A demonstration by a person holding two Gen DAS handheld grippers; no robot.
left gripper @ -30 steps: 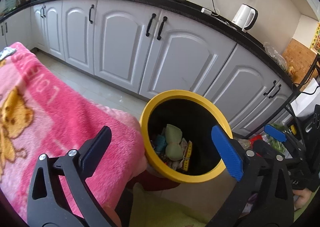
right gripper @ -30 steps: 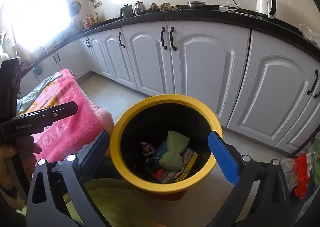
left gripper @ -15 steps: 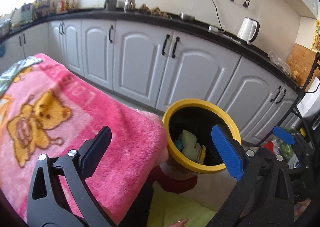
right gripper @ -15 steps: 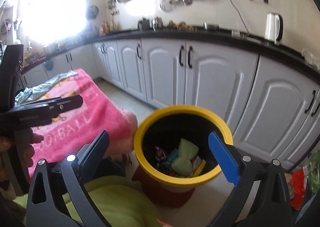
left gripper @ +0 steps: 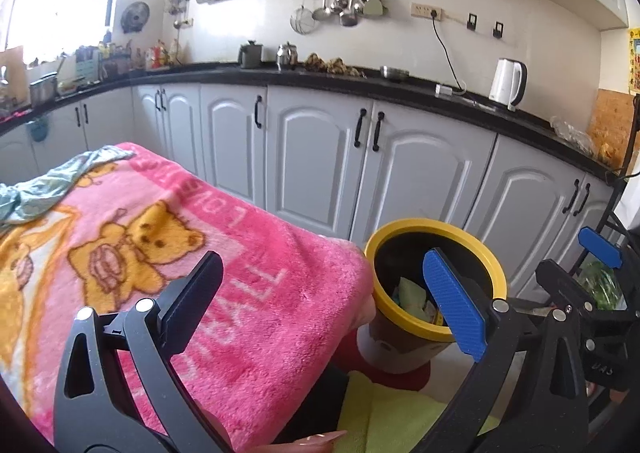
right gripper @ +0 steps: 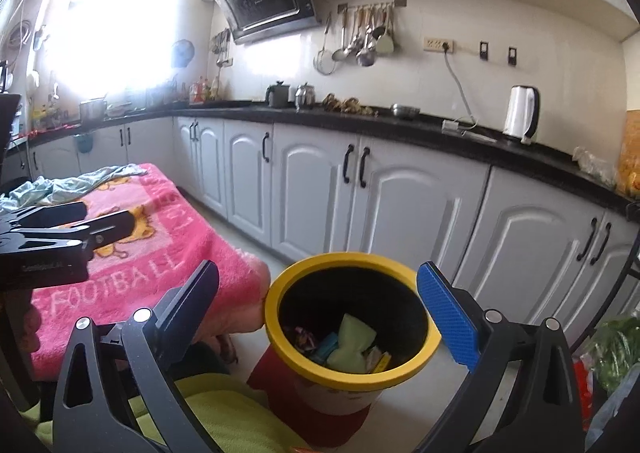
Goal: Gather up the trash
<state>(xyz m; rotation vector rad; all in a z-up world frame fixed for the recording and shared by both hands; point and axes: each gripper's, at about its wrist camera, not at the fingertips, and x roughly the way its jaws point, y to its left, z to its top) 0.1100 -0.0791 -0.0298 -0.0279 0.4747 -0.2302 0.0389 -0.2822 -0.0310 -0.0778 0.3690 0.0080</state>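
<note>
**Both grippers lifted back from the bin, empty**

The yellow-rimmed trash bin (right gripper: 352, 317) stands on the floor beside the corner of the pink blanket (left gripper: 248, 293), on a red base (right gripper: 340, 417), in front of the white cabinet doors (left gripper: 320, 161). A second ago it filled the middle of both views; now it sits lower and smaller, and the wall, range hood (right gripper: 268, 1) and hanging utensils (right gripper: 360, 37) have come into sight. The left gripper (left gripper: 324, 305) and the right gripper (right gripper: 320, 305) are both spread wide with nothing between their fingers, as before.

Inside the bin lie a pale green pouch (right gripper: 352, 341), a teal piece and crumpled wrappers; the smaller scraps are too jumbled to name. In the left view the blue finger (left gripper: 456, 305) covers part of the bin's mouth, and the blanket edge hides its near left side. The bin's lower body is cut off behind yellow-green cloth (right gripper: 224, 421).

The blanket's corner is touching or almost touching the rim. Open floor runs between bin and cabinets. A white kettle (left gripper: 508, 83) stands on the black countertop (left gripper: 400, 87), well apart from the bin.
</note>
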